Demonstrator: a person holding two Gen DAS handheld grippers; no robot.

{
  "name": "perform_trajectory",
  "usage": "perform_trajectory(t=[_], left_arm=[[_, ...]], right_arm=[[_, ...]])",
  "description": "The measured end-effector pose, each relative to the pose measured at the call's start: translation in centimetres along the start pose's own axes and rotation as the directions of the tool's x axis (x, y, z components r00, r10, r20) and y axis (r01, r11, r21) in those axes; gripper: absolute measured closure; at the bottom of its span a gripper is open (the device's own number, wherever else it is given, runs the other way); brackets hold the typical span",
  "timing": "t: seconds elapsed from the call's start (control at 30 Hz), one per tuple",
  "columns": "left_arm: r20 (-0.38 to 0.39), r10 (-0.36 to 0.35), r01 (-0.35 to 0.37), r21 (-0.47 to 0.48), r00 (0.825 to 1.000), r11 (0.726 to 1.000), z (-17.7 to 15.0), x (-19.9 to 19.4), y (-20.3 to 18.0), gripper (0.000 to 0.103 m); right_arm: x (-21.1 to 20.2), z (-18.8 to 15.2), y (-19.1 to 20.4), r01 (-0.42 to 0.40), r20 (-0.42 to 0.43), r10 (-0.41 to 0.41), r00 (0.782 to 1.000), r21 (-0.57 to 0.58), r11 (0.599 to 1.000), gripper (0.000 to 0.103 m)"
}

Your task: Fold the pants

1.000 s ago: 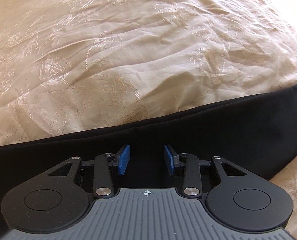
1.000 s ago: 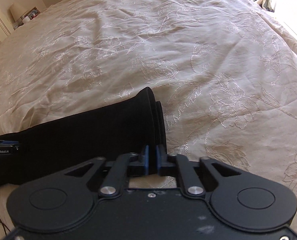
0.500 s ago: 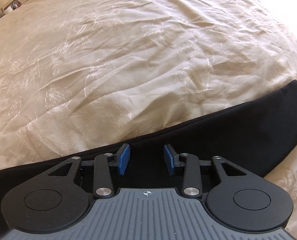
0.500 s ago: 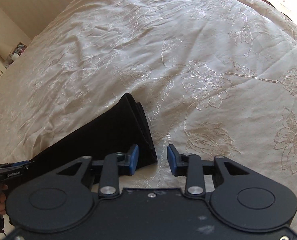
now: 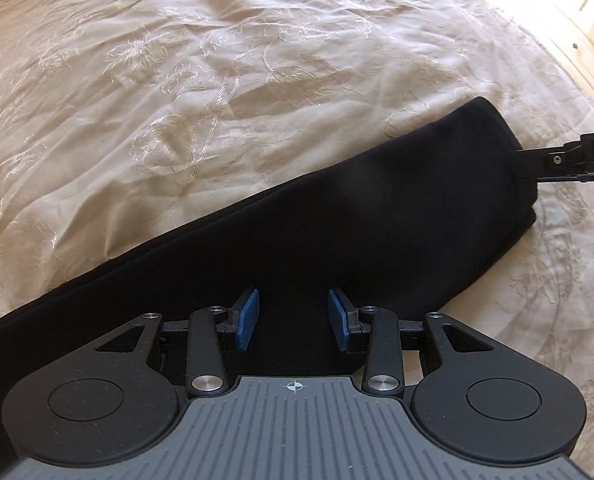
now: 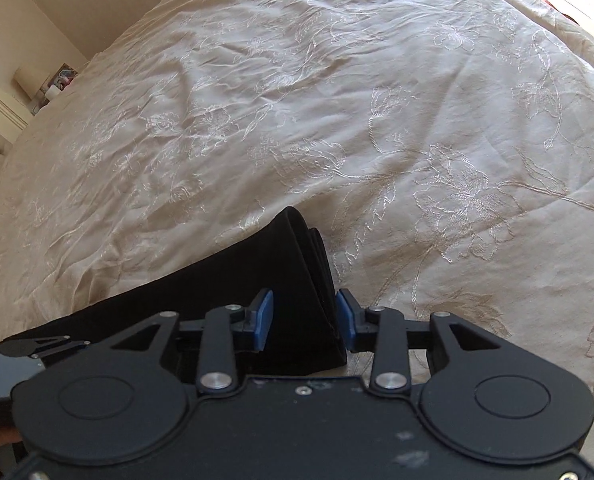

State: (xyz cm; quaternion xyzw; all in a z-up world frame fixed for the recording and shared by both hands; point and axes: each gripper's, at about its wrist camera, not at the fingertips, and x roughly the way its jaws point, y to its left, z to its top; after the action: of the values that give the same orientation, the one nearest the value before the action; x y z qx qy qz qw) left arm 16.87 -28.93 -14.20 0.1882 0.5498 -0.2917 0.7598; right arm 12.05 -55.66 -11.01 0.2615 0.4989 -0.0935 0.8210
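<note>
Down at the bottom of each view we have both tools spread wide and gripping nothing: our left gripper hangs over the middle of the black pants, while our right gripper straddles their layered end with its pads just off the cloth. Beyond, the pants run as a folded band across the lower frame, and the cream bedspread stretches wrinkled to the top.

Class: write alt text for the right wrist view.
Open right gripper straddles the layered end of black pants lying on a cream embroidered bedspread. The left gripper shows at the lower left edge.
</note>
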Motion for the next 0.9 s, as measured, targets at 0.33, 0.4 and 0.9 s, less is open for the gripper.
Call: perform_trajectory(t=[0.33, 0.4, 0.9], left_arm=[[-0.006, -0.04, 0.039, -0.032, 0.999, 0.999, 0.1, 0.2, 0.9, 0.066], [-0.006, -0.035, 0.035, -0.029, 0.999, 0.999, 0.2, 0.3, 0.8, 0.066], [0.058, 0.016, -0.009, -0.106, 0.998, 0.994, 0.7, -1.9, 3.3, 0.065]], right_arm=[[4.2, -0.1, -1.5, -0.034, -0.116, 0.03, 0.993, -0.032, 0.999, 0.057], [4.8, 0.0, -2.3, -0.067, -0.123, 0.068, 0.99, 0.014, 0.998, 0.054], [-1.3, 0.1, -3.3, -0.174, 0.03, 0.171, 0.985, 0.149, 0.973, 0.094]])
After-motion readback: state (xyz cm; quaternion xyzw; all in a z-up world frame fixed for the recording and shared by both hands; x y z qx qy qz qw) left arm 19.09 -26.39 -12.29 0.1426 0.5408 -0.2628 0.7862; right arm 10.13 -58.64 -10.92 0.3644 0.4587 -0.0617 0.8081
